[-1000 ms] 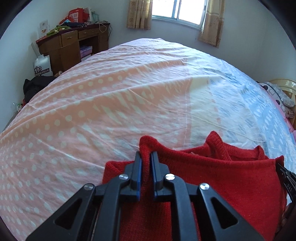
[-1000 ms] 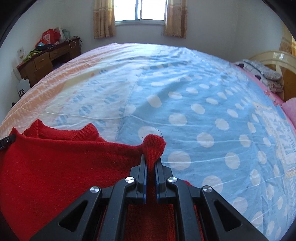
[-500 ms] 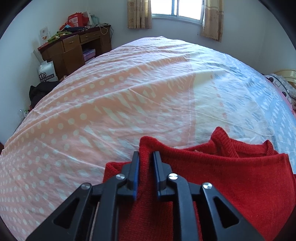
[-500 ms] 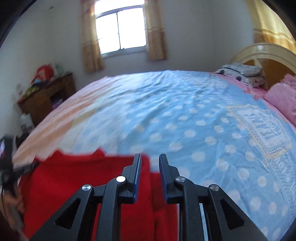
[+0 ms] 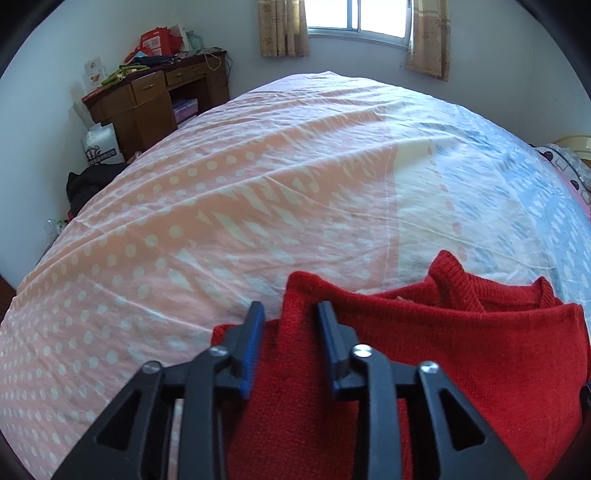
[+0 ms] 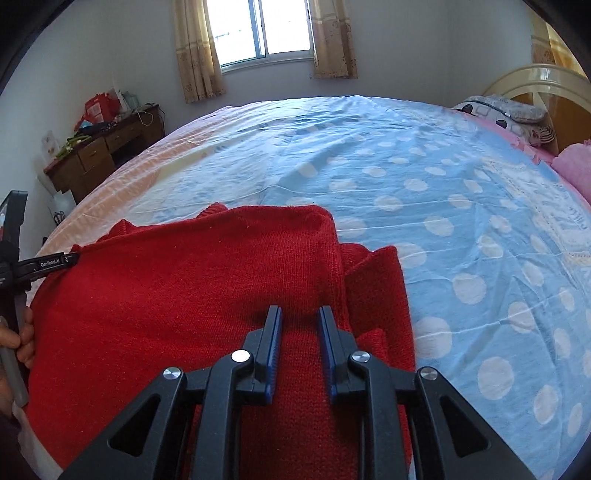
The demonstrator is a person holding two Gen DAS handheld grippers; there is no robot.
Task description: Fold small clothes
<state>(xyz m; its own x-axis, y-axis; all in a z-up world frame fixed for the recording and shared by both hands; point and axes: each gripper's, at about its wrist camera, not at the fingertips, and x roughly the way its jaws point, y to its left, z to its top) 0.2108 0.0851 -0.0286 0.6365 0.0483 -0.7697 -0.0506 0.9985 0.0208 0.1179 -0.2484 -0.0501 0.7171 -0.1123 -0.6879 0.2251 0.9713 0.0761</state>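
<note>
Your left hand-held gripper (image 5: 290,314) has its jaws spread, and a raised ridge of the red knitted sweater (image 5: 461,354) stands in the gap between them without being pinched. Your right hand-held gripper (image 6: 300,319) is likewise released, its jaws parted above the flat knit with nothing caught between them. The sweater lies on the bed (image 5: 258,192), near the edge closest to you, straddling the seam where the peach half of the polka-dot sheet meets the blue half (the collar points toward the far edge of the bed). In the right wrist view the sweater (image 6: 184,295) shows a folded-over layer along its right side, with a narrower flap lying just beside it on the blue sheet (image 6: 461,229). The tip of your left tool touches the garment's left edge in that same view. Past the bed's far left corner stands a wooden desk (image 5: 155,99) piled with clutter, and a curtained window (image 6: 258,29) sits in the far wall
</note>
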